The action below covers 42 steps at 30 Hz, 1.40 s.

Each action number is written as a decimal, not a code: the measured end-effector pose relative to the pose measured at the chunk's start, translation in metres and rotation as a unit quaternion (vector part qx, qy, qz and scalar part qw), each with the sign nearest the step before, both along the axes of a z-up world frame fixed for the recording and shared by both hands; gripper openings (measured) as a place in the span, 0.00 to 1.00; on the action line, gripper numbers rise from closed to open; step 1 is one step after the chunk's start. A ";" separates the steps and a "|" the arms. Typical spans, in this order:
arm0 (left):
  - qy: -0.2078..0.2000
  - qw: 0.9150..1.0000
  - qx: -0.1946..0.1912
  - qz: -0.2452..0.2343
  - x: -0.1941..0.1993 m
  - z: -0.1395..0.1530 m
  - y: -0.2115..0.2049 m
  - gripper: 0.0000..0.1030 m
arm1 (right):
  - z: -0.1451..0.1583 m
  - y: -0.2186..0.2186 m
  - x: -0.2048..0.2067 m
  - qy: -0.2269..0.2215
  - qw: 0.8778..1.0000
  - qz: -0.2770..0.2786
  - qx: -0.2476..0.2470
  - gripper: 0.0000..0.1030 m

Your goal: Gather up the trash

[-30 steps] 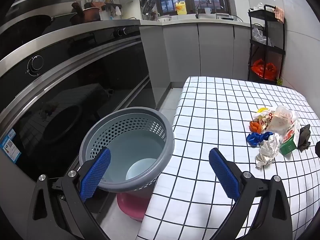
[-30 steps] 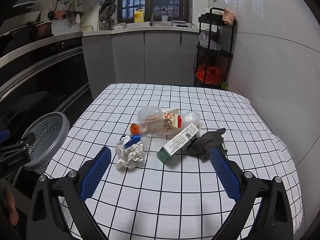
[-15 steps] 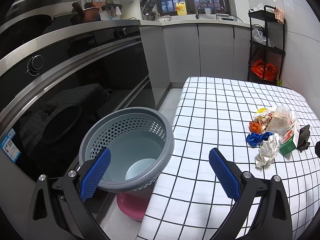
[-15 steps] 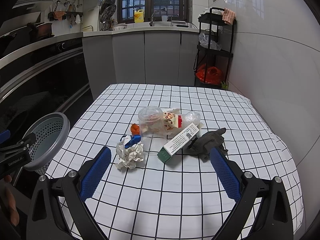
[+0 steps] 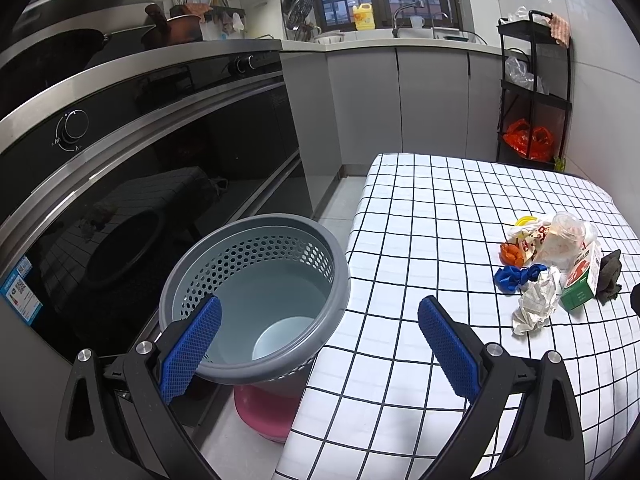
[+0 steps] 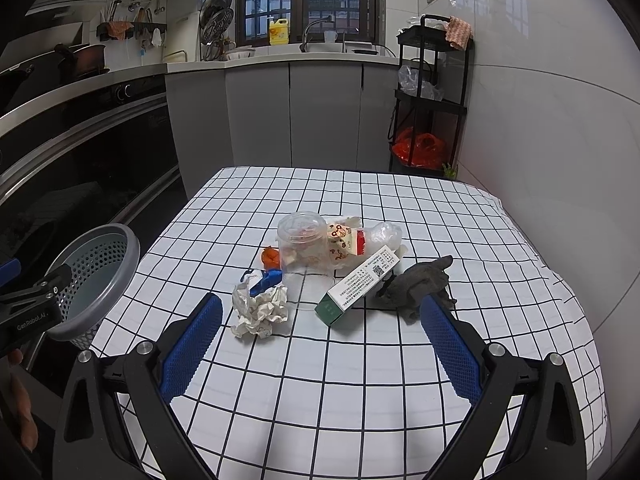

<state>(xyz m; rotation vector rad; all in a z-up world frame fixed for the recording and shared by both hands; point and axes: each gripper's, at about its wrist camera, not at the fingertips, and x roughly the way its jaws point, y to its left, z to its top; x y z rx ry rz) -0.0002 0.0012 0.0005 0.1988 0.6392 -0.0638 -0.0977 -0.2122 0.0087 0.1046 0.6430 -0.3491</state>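
Left tongs (image 5: pixel 318 334) wide apart, empty, over basket (image 5: pixel 256 304); right tongs (image 6: pixel 320 340) likewise, seemingly above table.

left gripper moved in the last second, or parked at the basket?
No. In the left wrist view the grey basket and the table edge sit where they did against the open left gripper.

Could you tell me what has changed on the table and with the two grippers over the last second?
Almost nothing has visibly changed. The left gripper and right gripper are both open and empty as before, with at most a slight drift of the views. The crumpled paper, green box, plastic cup and dark rag lie where they were on the table, and the grey basket is still empty beside it.
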 end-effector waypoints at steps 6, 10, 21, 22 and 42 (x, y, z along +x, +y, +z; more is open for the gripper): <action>0.000 1.000 0.000 0.000 0.000 0.000 0.001 0.94 | 0.000 -0.001 -0.001 0.000 1.000 -0.001 0.001 0.92; 0.000 1.000 0.000 0.000 0.000 0.000 0.001 0.94 | -0.001 -0.001 0.000 0.002 1.000 0.000 0.003 0.92; 0.000 1.000 0.000 0.000 0.000 0.000 0.001 0.94 | -0.002 -0.001 0.001 0.002 1.000 0.001 0.003 0.92; 0.000 1.000 0.000 0.000 0.000 0.000 0.001 0.94 | -0.002 -0.001 0.001 0.002 1.000 0.001 0.004 0.92; 0.000 1.000 0.000 0.000 0.000 0.000 0.001 0.94 | -0.002 0.000 0.001 0.003 1.000 0.001 0.005 0.92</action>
